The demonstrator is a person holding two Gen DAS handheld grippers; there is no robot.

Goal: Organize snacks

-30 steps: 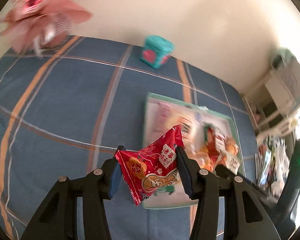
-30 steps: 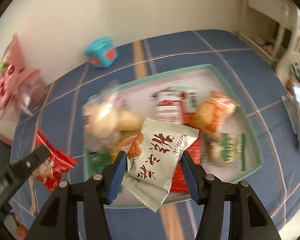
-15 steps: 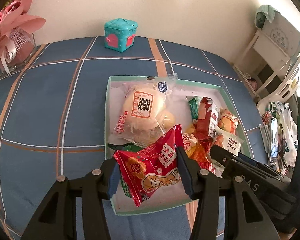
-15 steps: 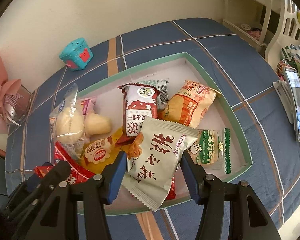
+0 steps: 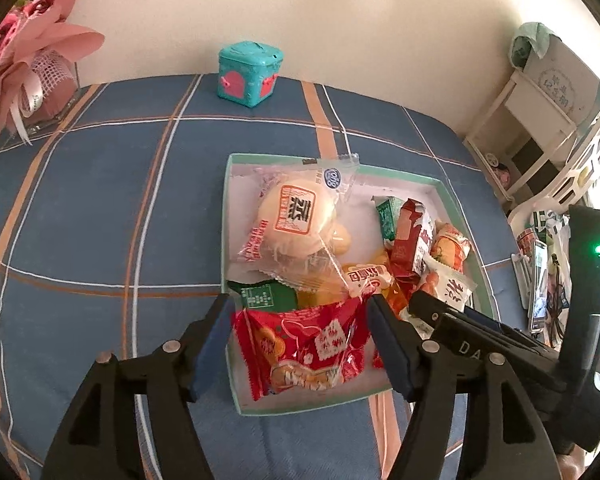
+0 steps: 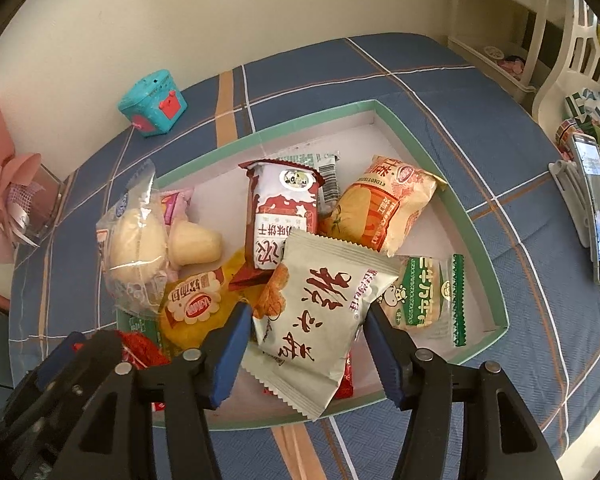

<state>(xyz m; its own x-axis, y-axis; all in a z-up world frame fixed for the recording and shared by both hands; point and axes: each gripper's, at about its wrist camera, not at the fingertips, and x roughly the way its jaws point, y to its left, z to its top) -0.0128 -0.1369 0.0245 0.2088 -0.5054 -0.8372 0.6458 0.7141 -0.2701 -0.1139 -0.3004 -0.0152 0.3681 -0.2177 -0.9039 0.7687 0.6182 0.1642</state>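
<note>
Already most of your sorting looks done: the shallow green-rimmed tray (image 6: pixel 474 236) on the blue plaid table (image 5: pixel 100 200) holds a clear-wrapped bun (image 5: pixel 296 216), a dark red biscuit packet (image 6: pixel 282 216), an orange snack bag (image 6: pixel 380 204), a green-and-white wafer pack (image 6: pixel 424 296) and a small yellow-and-red pack (image 6: pixel 194 300), piled loosely rather than lined up. Your left gripper (image 5: pixel 300 340) hangs over the tray's near left corner with its jaws opening; the red snack packet (image 5: pixel 304 344) sits between them, and the blue pads appear to have let go of its sides, so it looks to be dropping onto the tray floor. Your right gripper (image 6: pixel 304 344) is over the near edge of the tray, jaws also easing apart, with the white snack packet (image 6: pixel 320 320) between them; its left pad looks just clear of the wrapper, the right one seems close to the packet's corner, so I judge the grip as all but released. Outside the tray I see only a teal box (image 5: pixel 250 74) by the wall and a pink bouquet (image 5: pixel 28 48) at the table's far left, neither a snack. So what is left, as far as these views show, is to finish both releases, withdraw, and perhaps straighten the heap.
</note>
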